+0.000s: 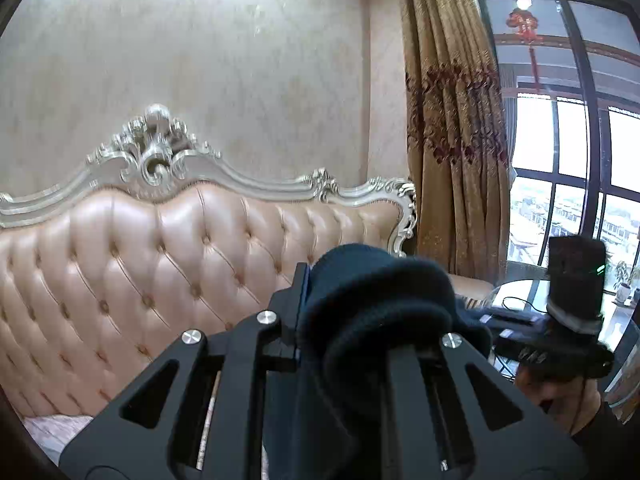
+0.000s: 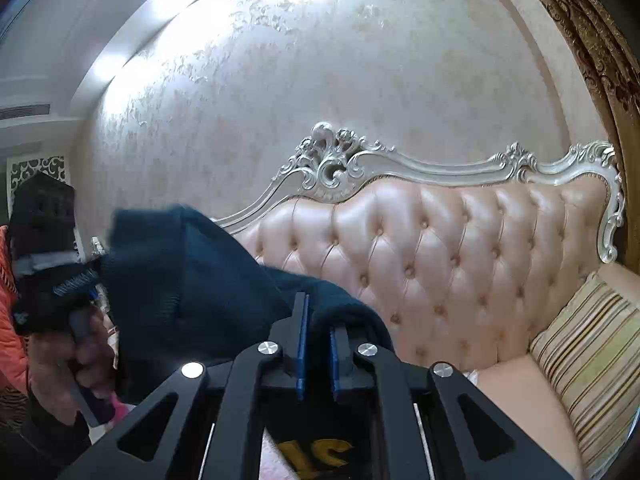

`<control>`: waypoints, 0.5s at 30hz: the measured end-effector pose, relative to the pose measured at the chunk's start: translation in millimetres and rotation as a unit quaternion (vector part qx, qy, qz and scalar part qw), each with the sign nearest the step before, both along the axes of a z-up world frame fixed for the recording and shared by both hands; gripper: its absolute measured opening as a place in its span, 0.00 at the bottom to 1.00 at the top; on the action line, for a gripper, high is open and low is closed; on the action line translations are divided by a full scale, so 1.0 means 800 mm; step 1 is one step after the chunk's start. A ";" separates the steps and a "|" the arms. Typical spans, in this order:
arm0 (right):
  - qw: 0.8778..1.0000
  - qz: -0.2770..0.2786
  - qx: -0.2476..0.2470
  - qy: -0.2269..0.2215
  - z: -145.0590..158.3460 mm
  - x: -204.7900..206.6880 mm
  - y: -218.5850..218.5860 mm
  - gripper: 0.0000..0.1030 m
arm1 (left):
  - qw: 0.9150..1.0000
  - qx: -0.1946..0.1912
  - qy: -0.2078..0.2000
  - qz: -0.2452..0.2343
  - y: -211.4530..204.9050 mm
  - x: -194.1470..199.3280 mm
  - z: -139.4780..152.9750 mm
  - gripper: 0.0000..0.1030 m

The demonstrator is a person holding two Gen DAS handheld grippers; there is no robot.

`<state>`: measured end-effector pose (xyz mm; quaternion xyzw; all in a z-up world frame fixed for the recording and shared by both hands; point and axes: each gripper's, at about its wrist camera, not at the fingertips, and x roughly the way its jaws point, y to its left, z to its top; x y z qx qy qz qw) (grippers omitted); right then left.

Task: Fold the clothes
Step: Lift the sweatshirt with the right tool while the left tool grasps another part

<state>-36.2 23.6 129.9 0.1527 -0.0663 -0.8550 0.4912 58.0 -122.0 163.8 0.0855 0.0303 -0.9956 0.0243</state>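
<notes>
A dark teal knitted garment (image 1: 376,296) is raised in the air in front of the sofa, stretched between both grippers. In the left wrist view my left gripper (image 1: 340,284) is shut on a bunched fold of it; the cloth covers the right finger. Off to the right, my right gripper (image 1: 494,318) holds the garment's other end. In the right wrist view the garment (image 2: 180,280) slopes down from my left gripper (image 2: 94,280) to my right gripper (image 2: 318,314), whose blue pads (image 2: 302,340) pinch the cloth at their tips. A hand (image 2: 80,356) grips the left handle.
A tufted pink leather sofa back (image 2: 440,264) with a carved silver frame fills the background. A striped cushion (image 2: 592,356) lies on the seat at right. A gold curtain (image 1: 452,128), a dark-framed window (image 1: 572,148) and a glass table (image 1: 516,292) stand to the right.
</notes>
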 end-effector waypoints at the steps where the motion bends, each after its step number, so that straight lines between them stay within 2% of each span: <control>1: 1.000 0.005 0.001 -0.002 0.002 0.008 -0.004 0.11 | 1.000 -0.002 -0.004 0.004 0.000 0.005 0.002 0.14; 4: 0.999 0.028 0.013 -0.021 -0.026 0.033 -0.029 0.12 | 0.999 0.008 -0.028 0.023 -0.002 0.016 -0.010 0.13; 7: 0.997 0.060 0.002 -0.052 -0.072 0.062 -0.043 0.14 | 0.997 0.023 -0.056 0.041 -0.005 0.028 -0.038 0.13; 12: 0.988 0.056 -0.076 -0.123 -0.156 0.093 -0.027 0.18 | 0.993 0.033 -0.101 0.057 -0.005 0.043 -0.091 0.13; 15: 0.979 0.062 -0.098 -0.165 -0.180 0.092 -0.014 0.23 | 0.990 0.047 -0.113 0.065 -0.006 0.052 -0.118 0.13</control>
